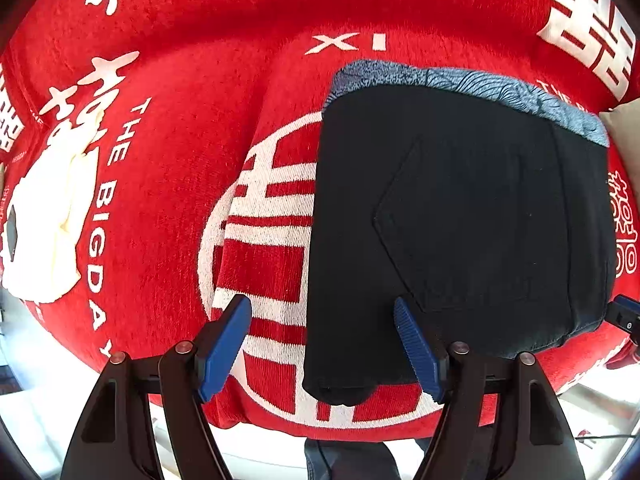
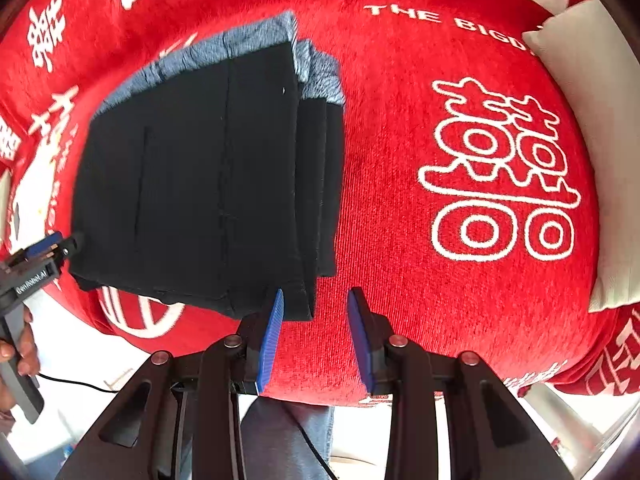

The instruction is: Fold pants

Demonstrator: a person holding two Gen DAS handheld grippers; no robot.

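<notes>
Red blanket [image 1: 192, 128], folded black pants [image 1: 460, 208] — blue-grey lining

Folded pants [image 1: 460, 220] lie on the blanket [image 1: 200, 100]; a pillow [image 2: 592, 120] lies to their right.

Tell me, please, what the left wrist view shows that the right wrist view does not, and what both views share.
Only the left wrist view: the back pocket on the folded black pants and a white printed figure on the red blanket.

Only the right wrist view: a white pillow, the stacked fold layers, and the hand holding the left gripper.

Both: the pants lying on the blanket, with no gripper closed on them.
</notes>
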